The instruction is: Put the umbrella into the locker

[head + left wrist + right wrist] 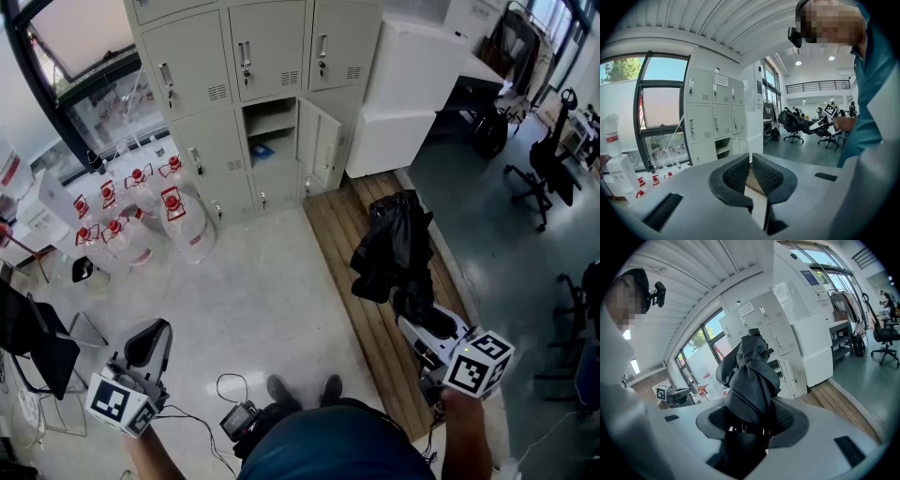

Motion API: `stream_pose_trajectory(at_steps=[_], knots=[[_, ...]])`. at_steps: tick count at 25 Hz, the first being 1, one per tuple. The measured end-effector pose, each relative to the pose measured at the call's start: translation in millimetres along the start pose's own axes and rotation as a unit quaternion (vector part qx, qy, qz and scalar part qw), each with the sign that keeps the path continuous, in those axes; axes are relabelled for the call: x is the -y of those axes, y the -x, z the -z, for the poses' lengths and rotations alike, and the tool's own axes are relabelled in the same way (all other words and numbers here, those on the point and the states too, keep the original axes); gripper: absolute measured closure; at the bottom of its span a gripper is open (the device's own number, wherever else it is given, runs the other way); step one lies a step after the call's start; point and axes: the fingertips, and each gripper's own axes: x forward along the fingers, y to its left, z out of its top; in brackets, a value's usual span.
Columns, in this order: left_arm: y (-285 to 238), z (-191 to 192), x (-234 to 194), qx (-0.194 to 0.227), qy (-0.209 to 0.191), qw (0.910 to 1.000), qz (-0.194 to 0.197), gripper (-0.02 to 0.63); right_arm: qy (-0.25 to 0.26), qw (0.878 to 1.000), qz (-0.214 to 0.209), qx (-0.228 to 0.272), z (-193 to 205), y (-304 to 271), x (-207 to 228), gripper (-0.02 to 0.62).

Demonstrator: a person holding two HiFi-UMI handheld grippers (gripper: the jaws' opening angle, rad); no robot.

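A black folded umbrella [394, 248] sticks forward out of my right gripper [412, 314], which is shut on its lower end above the wooden floor strip. In the right gripper view the umbrella [752, 376] fills the space between the pads of the right gripper [752, 420]. The grey lockers [234, 103] stand ahead; one middle compartment [272, 141] is open, its door [319, 141] swung to the right. My left gripper [148, 342] hangs low at the left, shut and empty, its left gripper view tips [750, 159] together.
Several water jugs with red labels [173, 211] stand left of the lockers. A white cabinet [412, 94] flanks them on the right. Office chairs [539, 178] are at the far right, a black chair [37, 347] at the left. Cables [230, 389] lie by my feet.
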Motion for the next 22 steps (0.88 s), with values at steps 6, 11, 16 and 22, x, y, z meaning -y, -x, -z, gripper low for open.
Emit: stream_pose_trajectory(at_steps=[6, 11, 16, 22], knots=[[-4.4, -0.4, 2.8, 0.004, 0.002, 0.9999, 0.011, 0.569, -0.013, 1.000, -0.004, 0.004, -2.7, -2.2, -6.1, 0.380], [-9.2, 3.1, -4.2, 0.006, 0.005, 0.9997, 0.023, 0.569, -0.025, 1.000, -0.006, 0.010, -4.3, -12.3, -12.3, 0.380], [-11.1, 6.7, -17.8, 0.004, 0.008, 0.9995, 0.031, 0.569, -0.032, 0.999, -0.002, 0.012, -5.3, -24.6, -19.3, 0.382], [-8.8, 6.9, -29.0, 0.007, 0.005, 0.9990, 0.045, 0.569, -0.039, 0.999, 0.004, 0.022, -7.8, -33.6, -32.4, 0.382]])
